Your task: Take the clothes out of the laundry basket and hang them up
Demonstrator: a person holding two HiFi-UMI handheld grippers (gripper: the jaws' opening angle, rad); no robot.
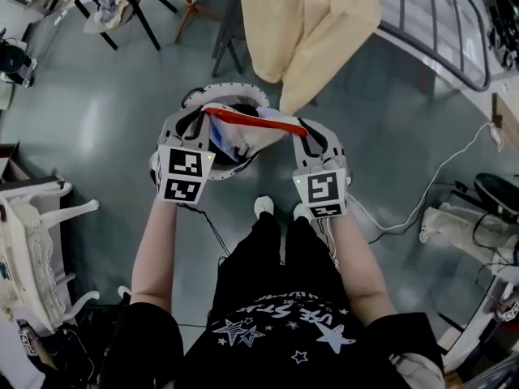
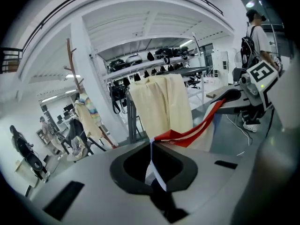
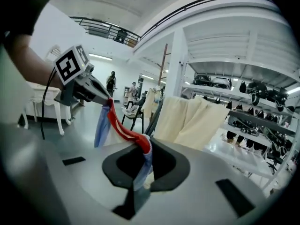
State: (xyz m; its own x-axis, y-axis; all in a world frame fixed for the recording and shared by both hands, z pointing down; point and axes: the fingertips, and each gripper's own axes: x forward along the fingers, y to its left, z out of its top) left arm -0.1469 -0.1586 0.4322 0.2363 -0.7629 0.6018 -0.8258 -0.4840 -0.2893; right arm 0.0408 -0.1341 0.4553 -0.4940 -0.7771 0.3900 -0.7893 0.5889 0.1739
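Currently | progress: one red-trimmed garment (image 1: pixel 243 128) is held stretched over the basket (image 1: pixel 243 88); hanging is judged not yet done | left claw (image 1: pixel 203 113): clamped on one edge | right claw (image 1: pixel 297 125): clamped on the other | cream cloth (image 1: pixel 312 23) is seen already hung nearby.

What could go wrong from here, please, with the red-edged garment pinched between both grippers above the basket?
1. The left gripper and right gripper each pinch only a thin edge of the red-edged garment; stretched between them, it could slip from either one.
2. Its loose part hangs toward the basket and might catch on the rim.
3. The cream garment hangs close ahead, so the new one could brush or dislodge it.
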